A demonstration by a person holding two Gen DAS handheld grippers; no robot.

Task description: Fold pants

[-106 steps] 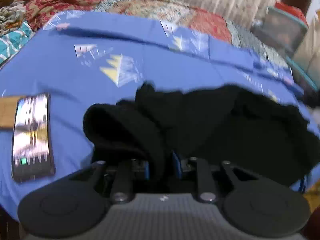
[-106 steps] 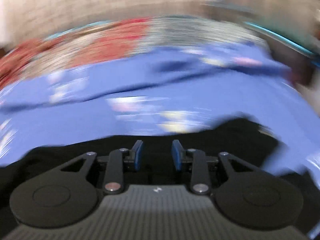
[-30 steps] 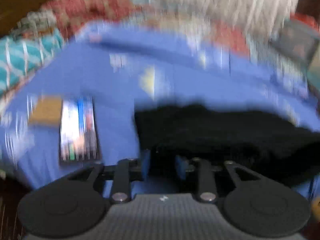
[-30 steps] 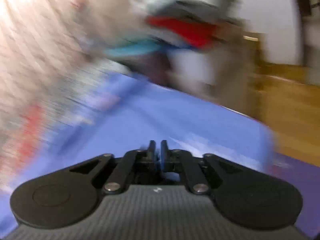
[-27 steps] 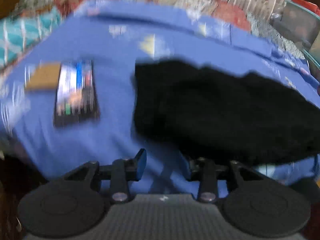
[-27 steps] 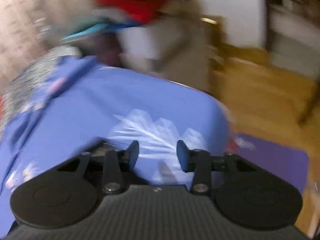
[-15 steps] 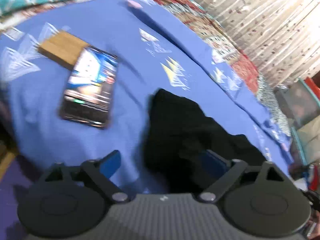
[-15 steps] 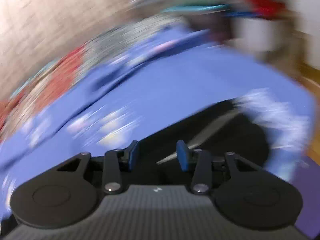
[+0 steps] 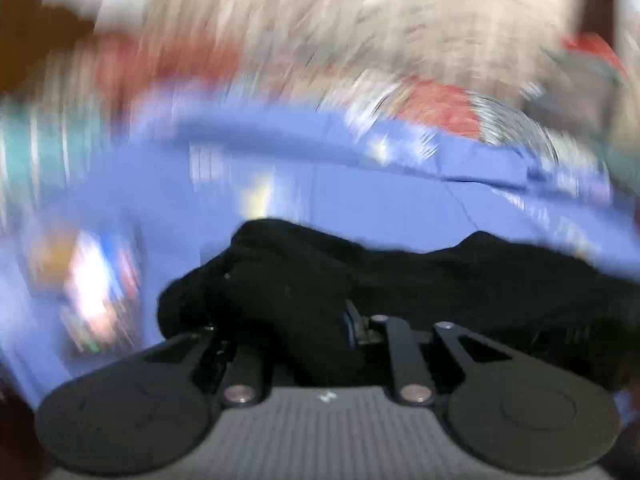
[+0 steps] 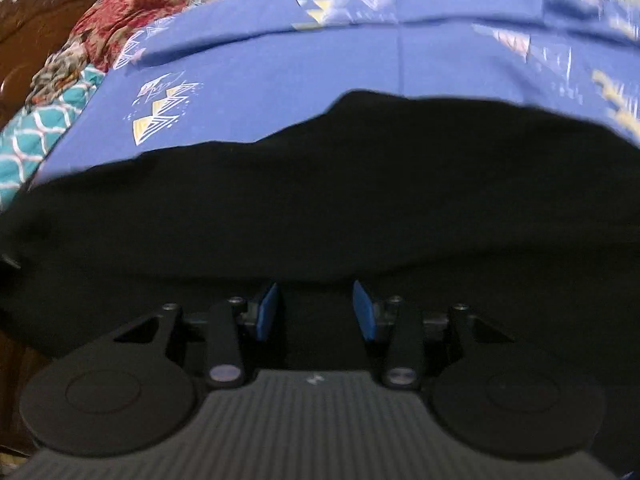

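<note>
Since half a second ago the left gripper (image 9: 308, 320) has just closed on the black pants (image 9: 460, 280) lying on the blue bedsheet (image 10: 320, 60), right gripper (image 10: 314, 308) open above them: regrasp step, right must clamp next.

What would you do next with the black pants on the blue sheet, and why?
Probably close the right gripper on the cloth. The left gripper has just closed on a bunch of the black pants, while the right one's blue pads stand apart over the fabric, gripping nothing. Both ends need holding to fold.
</note>
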